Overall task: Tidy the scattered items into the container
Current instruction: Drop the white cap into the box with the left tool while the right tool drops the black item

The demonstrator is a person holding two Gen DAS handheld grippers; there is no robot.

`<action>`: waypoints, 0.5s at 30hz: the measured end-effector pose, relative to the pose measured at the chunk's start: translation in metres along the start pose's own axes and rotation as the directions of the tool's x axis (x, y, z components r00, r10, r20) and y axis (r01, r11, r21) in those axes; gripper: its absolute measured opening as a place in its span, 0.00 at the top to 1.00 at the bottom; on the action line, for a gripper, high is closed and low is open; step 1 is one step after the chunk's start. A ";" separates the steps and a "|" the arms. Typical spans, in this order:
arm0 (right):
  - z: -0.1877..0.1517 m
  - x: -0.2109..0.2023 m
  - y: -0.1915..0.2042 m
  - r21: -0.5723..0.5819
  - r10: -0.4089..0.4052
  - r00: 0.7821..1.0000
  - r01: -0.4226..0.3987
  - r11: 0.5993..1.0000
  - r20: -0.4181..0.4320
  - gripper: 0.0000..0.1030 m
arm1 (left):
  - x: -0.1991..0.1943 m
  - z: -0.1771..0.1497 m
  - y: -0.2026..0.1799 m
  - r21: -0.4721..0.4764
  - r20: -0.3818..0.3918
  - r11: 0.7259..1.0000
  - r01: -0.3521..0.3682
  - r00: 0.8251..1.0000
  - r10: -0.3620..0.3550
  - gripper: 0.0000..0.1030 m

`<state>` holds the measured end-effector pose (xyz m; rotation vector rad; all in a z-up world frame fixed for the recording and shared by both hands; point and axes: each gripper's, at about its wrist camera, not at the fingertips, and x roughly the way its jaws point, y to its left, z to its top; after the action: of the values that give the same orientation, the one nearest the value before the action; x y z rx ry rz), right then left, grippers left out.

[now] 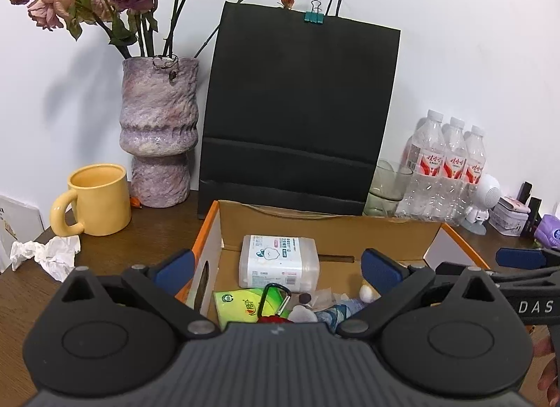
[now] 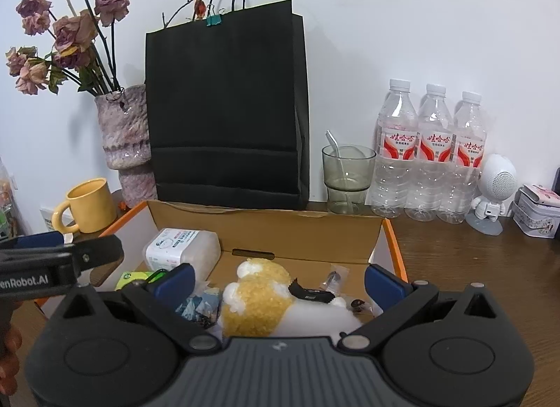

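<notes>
Plush toy (image 2: 259, 296) in box (image 2: 280, 228); three bottles (image 2: 432, 154) behind.

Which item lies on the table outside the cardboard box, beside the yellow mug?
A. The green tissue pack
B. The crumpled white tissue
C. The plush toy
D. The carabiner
B: the crumpled white tissue lies on the wooden table next to the yellow mug, left of the cardboard box, while the other three items sit inside the box.

Both tools (image 1: 278, 268) (image 2: 280, 281) wide open.
</notes>
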<state>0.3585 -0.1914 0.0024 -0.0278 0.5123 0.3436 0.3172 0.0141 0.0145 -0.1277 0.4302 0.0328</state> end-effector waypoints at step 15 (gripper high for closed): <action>0.002 -0.054 0.006 0.030 0.000 1.000 0.000 1.000 0.010 0.00 | -0.049 0.004 -0.006 0.022 -0.026 1.000 -0.001 1.000 0.001 0.00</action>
<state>0.3135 -0.2024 0.0311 0.0027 0.5079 0.3357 0.2745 0.0082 0.0394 -0.1061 0.4567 0.0273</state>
